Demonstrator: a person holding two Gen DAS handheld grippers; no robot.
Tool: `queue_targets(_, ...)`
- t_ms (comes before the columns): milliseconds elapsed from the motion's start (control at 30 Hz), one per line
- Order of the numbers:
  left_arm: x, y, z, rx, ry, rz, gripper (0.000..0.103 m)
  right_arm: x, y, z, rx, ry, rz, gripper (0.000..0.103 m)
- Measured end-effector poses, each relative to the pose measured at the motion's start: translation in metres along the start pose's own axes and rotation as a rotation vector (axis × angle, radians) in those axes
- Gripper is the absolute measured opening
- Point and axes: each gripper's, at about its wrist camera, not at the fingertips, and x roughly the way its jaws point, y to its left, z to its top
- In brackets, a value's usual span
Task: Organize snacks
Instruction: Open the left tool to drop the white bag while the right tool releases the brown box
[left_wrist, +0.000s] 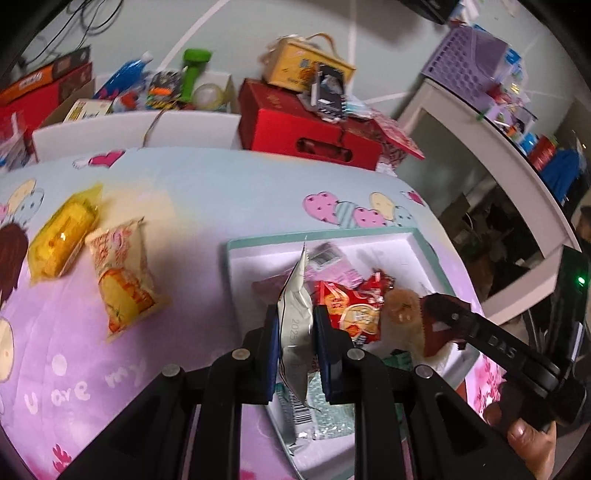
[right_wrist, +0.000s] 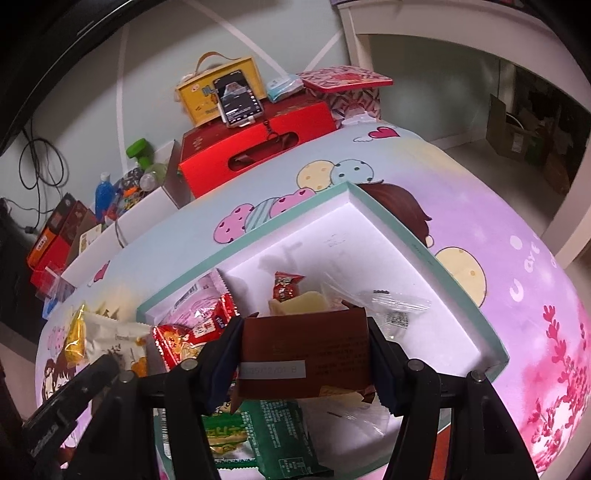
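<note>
My left gripper (left_wrist: 295, 328) has its jaws clamped on a thin silver snack packet (left_wrist: 295, 317) held edge-up over the white box (left_wrist: 413, 240); it's light, crinkly, slippery, so I'd grip mid-body. My right gripper (right_wrist: 306, 354) holds a stiffer brown packet (right_wrist: 306, 354), jaws half-spread, above the box. Only the left view shows two yellow packets (left_wrist: 96, 254) outside the box.

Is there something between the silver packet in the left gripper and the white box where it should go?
Nothing visible blocks it. The silver packet hangs directly over the white box. Below it lie only other snacks, like the red packet.
</note>
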Motion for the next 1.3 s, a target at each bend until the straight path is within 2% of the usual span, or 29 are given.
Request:
queue_targets(200, 0.014, 0.006, -0.006, -0.032, 0.047, 0.050, 0.019, -0.001, 0.010, -0.001, -0.030, -0.005, 0.011, 0.066)
queue_targets(533, 0.021, -0.002, -0.010, 0.012, 0.060, 0.046, 0.019, 0.012, 0.025, -0.005, -0.080, 0.020, 0.008, 0.066)
queue_targets(667, 0.031, 0.006, -0.011, -0.007, 0.090, 0.066, 0.019, 0.016, 0.030, -0.007, -0.097, 0.032, 0.001, 0.068)
queue_targets(767, 0.031, 0.010, -0.010, -0.027, 0.100, 0.049, 0.019, 0.017, 0.031, -0.007, -0.101, 0.039, -0.005, 0.068)
queue_targets(867, 0.025, 0.007, -0.009, -0.001, 0.086, 0.070, 0.020, 0.017, 0.031, -0.007, -0.105, 0.040, -0.008, 0.068)
queue_targets(900, 0.024, 0.006, -0.009, 0.005, 0.085, 0.071, 0.024, 0.016, 0.031, -0.007, -0.106, 0.036, -0.012, 0.068)
queue_targets(933, 0.022, 0.006, -0.008, 0.008, 0.083, 0.064, 0.035, 0.016, 0.031, -0.007, -0.108, 0.034, -0.017, 0.068)
queue_targets(1000, 0.019, 0.005, -0.007, 0.006, 0.078, 0.055, 0.049, 0.014, 0.031, -0.007, -0.104, 0.033, -0.018, 0.068)
queue_targets(1300, -0.001, 0.005, 0.002, 0.005, 0.051, 0.048, 0.052, 0.004, 0.031, -0.004, -0.112, 0.008, -0.026, 0.068)
